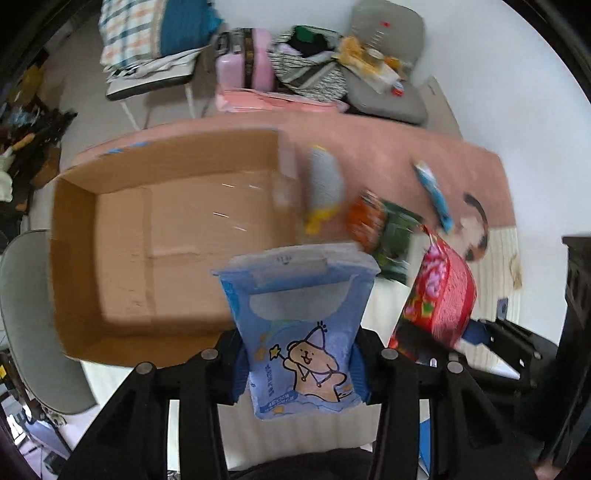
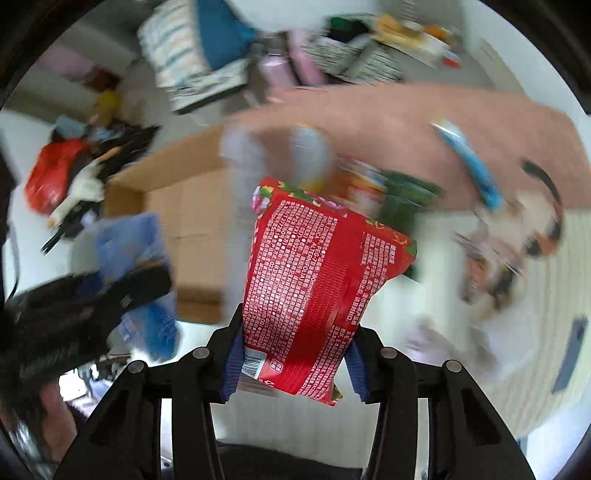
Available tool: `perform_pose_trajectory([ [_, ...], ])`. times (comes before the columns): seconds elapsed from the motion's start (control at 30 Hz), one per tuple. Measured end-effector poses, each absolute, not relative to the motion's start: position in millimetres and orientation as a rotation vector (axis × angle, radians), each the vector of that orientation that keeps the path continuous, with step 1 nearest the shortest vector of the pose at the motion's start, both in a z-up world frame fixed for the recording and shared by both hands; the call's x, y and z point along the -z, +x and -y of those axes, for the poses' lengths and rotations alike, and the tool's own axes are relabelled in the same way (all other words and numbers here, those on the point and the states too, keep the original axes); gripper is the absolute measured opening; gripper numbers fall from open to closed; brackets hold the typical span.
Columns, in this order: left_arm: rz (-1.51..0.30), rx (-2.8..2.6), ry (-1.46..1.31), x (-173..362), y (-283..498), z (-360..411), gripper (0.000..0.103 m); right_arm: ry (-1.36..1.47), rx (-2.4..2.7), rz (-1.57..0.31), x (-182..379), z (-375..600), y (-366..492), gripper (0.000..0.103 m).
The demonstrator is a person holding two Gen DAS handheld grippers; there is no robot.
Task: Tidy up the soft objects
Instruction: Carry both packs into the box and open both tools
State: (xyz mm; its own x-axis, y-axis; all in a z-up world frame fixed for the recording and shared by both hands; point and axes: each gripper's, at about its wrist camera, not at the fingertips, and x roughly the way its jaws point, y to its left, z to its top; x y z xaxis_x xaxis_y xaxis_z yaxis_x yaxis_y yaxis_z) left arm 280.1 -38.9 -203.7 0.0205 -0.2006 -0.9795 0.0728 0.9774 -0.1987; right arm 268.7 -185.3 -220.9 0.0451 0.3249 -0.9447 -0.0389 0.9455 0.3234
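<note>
Desk: covered by a pink cloth at the far side and a pale ribbed cloth nearer the camera; it carries the box and the loose soft things.
Cardboard box: open-topped and brown, flaps up, sitting on the left part of the desk; its floor shows bare cardboard in the left wrist view.
Chairs: a grey seat stands at the box's left side; beyond the desk, another chair holds a folded plaid blanket and a teal cushion.
Red tissue pack: floral print, back covered in white text, held upright above the desk, to the right of the box.
Blue tissue pack: cartoon bear with a star wand on its front, raised at the box's near right corner.
Left gripper: its jaws are clamped on the lower sides of the blue tissue pack.
Right gripper: its jaws are clamped on the bottom end of the red tissue pack.
Grey plush toy: yellow end, blurred, lying just right of the box.
Green packet: beside an orange packet, right of the plush.
Blue tube-shaped packet: lying slantwise on the pink cloth, further right.
</note>
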Motion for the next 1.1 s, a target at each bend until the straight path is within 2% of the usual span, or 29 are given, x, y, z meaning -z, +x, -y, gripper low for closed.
perform_pose_trajectory([
  [0.17,-1.604,0.149,-0.091,241.6,320.3,-33.9,0.041,0.138,-0.326,-1.502,238.1,88.3,316.8,0.049],
  [0.33,-1.729,0.138,-0.187,304.6,358.7,-88.0,0.041,0.056,-0.338,-1.567,291.5,21.9,351.1,0.049],
  [0.53,-1.784,0.167,-0.190,340.8,385.1,-98.2,0.042,-0.023,-0.319,-1.631,352.1,-7.6,375.9,0.049],
  [0.77,-1.834,0.193,-0.218,365.2,392.5,-91.1,0.044,-0.035,-0.291,-1.669,385.8,-13.5,396.3,0.050],
  [0.83,-1.837,0.183,-0.226,367.7,394.8,-92.7,0.048,-0.037,-0.295,-1.690,391.5,-15.2,401.0,0.051],
  [0.87,-1.834,0.185,-0.233,367.2,395.6,-94.1,0.056,-0.042,-0.285,-1.694,391.7,-14.9,402.3,0.060],
  [0.9,-1.823,0.189,-0.231,363.7,395.9,-94.7,0.069,-0.042,-0.275,-1.692,390.2,-11.6,403.1,0.077],
  [0.93,-1.809,0.173,-0.208,358.2,395.3,-95.9,0.075,-0.047,-0.262,-1.685,388.3,-10.3,403.4,0.082],
  [0.97,-1.797,0.166,-0.198,356.0,395.0,-97.1,0.086,-0.045,-0.257,-1.679,384.3,-8.9,402.9,0.085],
  [1.0,-1.781,0.161,-0.185,350.3,394.2,-98.6,0.092,-0.038,-0.258,-1.682,381.6,-8.1,402.1,0.085],
  [1.1,-1.755,0.146,-0.160,339.0,389.4,-104.4,0.100,-0.011,-0.254,-1.690,373.5,-5.5,397.6,0.091],
])
